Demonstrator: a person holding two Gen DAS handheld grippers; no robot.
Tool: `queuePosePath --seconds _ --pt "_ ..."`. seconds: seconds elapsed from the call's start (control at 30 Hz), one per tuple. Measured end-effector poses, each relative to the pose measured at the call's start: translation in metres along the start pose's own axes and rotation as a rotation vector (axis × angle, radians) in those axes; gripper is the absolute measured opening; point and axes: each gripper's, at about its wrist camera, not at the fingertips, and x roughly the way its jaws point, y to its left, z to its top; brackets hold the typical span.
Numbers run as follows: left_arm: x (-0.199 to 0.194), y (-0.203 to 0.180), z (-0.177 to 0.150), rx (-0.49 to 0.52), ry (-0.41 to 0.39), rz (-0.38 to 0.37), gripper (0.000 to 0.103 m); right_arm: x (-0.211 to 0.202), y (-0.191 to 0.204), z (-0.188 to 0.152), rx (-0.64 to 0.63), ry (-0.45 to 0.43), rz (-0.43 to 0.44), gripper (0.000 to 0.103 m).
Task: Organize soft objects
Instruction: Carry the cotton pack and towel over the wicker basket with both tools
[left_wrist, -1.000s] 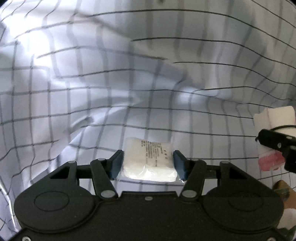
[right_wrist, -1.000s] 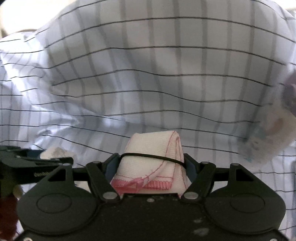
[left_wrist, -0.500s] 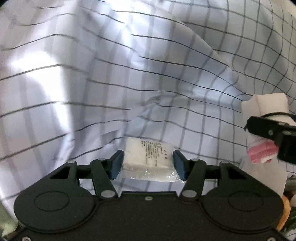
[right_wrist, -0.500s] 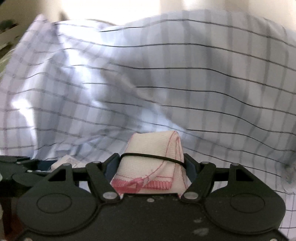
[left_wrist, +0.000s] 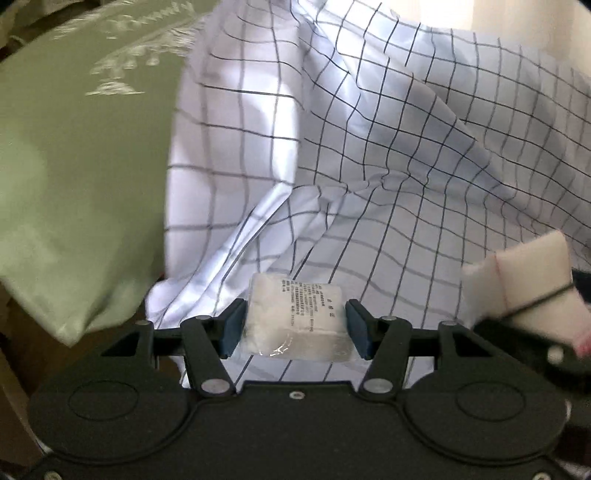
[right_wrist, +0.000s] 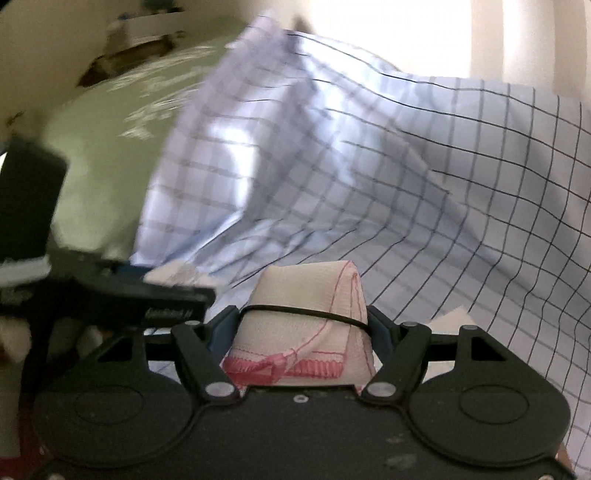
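Right now both tools are loaded above a rumpled checked sheet. The left tool is clamped on a plastic-wrapped white packet, and the right tool is clamped on a folded cloth with pink stitching, bound by a black band. A green pillow lies beside the sheet. I'd worry most about the packet: its slick wrapper could slide out from between the pads if the hand swings quickly. The two tools are also close together, so they might knock each other. The cloth looks squashy and could work loose.
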Motion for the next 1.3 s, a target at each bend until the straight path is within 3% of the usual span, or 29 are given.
queuePosePath --seconds 0.3,0.57,0.7,1.07,1.3 --pt "-0.071 0.001 -0.05 0.015 -0.024 -0.06 0.055 -0.083 0.04 -0.075 -0.006 0.017 0.046 0.072" --pt "-0.117 -0.023 -0.097 0.077 -0.027 -0.149 0.055 -0.156 0.06 -0.155 0.097 0.018 -0.028 0.073" --pt "-0.131 -0.039 -0.118 0.109 -0.019 -0.195 0.055 -0.189 0.058 -0.189 0.215 -0.001 -0.071 0.073" --pt "-0.15 -0.08 -0.166 0.193 -0.013 -0.246 0.055 -0.255 0.037 -0.223 0.567 -0.163 -0.341 0.073" --pt "-0.153 -0.095 -0.195 0.231 0.004 -0.249 0.056 -0.271 0.041 -0.238 0.672 -0.204 -0.367 0.073"
